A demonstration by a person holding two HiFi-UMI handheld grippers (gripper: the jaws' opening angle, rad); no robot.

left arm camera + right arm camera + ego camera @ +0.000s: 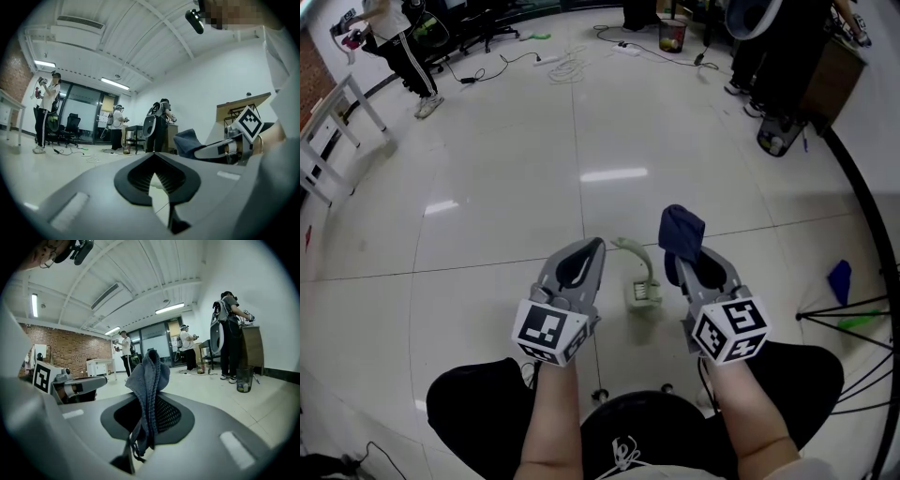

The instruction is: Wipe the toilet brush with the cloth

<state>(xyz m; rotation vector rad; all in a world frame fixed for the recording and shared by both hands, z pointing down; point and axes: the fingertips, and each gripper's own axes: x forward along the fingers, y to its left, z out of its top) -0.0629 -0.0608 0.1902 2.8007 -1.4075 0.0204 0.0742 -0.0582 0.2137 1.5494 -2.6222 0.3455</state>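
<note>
1. While the cloth (148, 376) is already in hand, no view shows it touching the toilet brush (643, 289), so I judge that the wiping itself has not begun.
2. The right gripper (684, 264) has its jaws closed on the dark blue cloth. They pinch it low down, and the rest stands up in a bunch above the jaw tips.
3. The left gripper (592, 247) has its jaws together at the tips and grips nothing. In the left gripper view only a thin pale sliver shows through the gap behind the tips.
4. The toilet brush is pale green and lies on the glossy tiled floor (506, 187). In the head view it sits between the two grippers, its curved handle pointing away from the person and its bulkier end nearer to them. Neither gripper touches it, and both appear to be held above it.
5. Done so far, by my reading: the cloth is secured in the right gripper and held close to the brush.
6. All the contact work is left. Either the left gripper parts its jaws and takes the brush by the handle, or the brush stays on the floor and the cloth comes down to it. The cloth then has to be drawn along the handle and the bulkier end. Nothing here settles which route it will be.
7. Other people stand well apart at the far end of the room and have no part in this.
</note>
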